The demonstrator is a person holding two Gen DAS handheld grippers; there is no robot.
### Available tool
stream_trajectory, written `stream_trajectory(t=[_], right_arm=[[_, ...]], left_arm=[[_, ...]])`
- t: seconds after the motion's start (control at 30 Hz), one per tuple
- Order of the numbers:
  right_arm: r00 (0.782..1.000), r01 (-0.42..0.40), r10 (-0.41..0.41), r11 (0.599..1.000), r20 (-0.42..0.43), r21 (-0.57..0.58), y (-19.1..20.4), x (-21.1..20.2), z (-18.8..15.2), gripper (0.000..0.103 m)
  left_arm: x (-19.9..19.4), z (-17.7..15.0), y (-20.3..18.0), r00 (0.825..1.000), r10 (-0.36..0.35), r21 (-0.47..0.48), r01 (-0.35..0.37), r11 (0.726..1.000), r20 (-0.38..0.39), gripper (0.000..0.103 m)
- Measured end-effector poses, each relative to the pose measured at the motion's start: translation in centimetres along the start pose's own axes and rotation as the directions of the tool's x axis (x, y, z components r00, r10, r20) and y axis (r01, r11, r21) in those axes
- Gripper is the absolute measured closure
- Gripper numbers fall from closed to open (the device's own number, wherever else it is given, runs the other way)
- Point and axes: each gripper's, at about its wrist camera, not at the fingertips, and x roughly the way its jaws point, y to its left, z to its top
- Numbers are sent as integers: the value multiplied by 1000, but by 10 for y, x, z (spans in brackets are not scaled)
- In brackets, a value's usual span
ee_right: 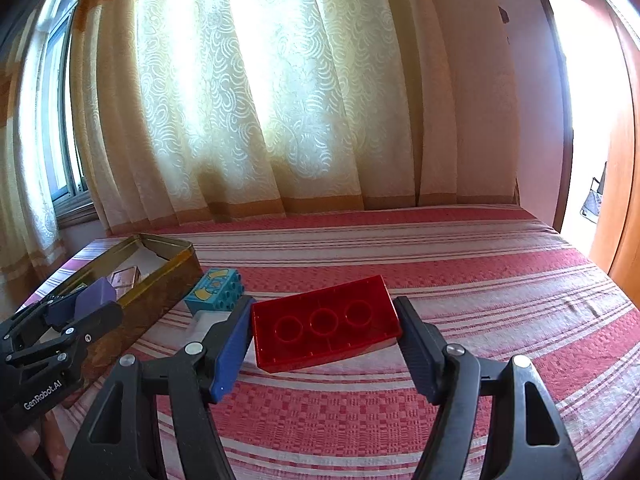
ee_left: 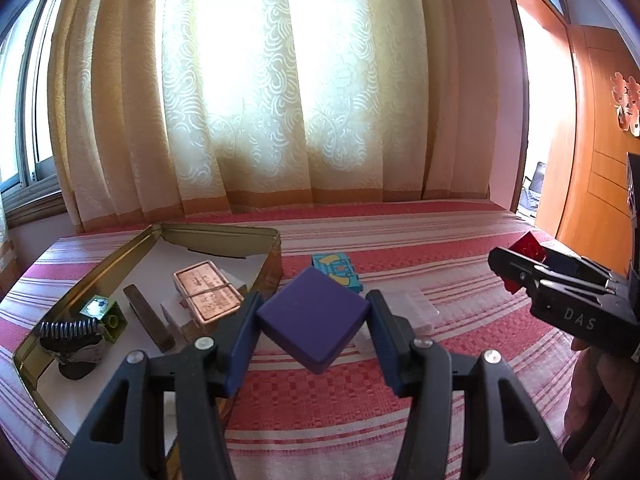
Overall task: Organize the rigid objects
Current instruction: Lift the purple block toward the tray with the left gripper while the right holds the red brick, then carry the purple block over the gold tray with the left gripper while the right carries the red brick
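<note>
My left gripper (ee_left: 312,316) is shut on a purple block (ee_left: 314,322) and holds it above the striped red bedcover, just right of an open gold tin (ee_left: 216,232). It also shows in the right wrist view (ee_right: 94,300). My right gripper (ee_right: 324,324) is shut on a red transparent brick (ee_right: 326,322), held above the cover; it shows in the left wrist view (ee_left: 520,256) at the right. A turquoise brick (ee_left: 338,270) lies on the cover beside the tin, and also shows in the right wrist view (ee_right: 216,290).
The tin holds a copper-coloured plate (ee_left: 206,296), a green brick (ee_left: 106,314), a dark stick (ee_left: 148,316) and a dark object with a metal spring (ee_left: 72,340). A clear plastic piece (ee_left: 412,308) lies right of the purple block. Curtains (ee_left: 256,92) hang behind; a wooden door (ee_left: 592,140) stands right.
</note>
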Motion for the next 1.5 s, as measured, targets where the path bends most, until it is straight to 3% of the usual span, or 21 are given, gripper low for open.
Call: stream_trajectory(t=[1.5], right_arm=[[995,-67,73,994,62,-86,50,-8,-10,32]], left_arm=[[-33,-11,33,995,53,-53,-49,997,89,50]])
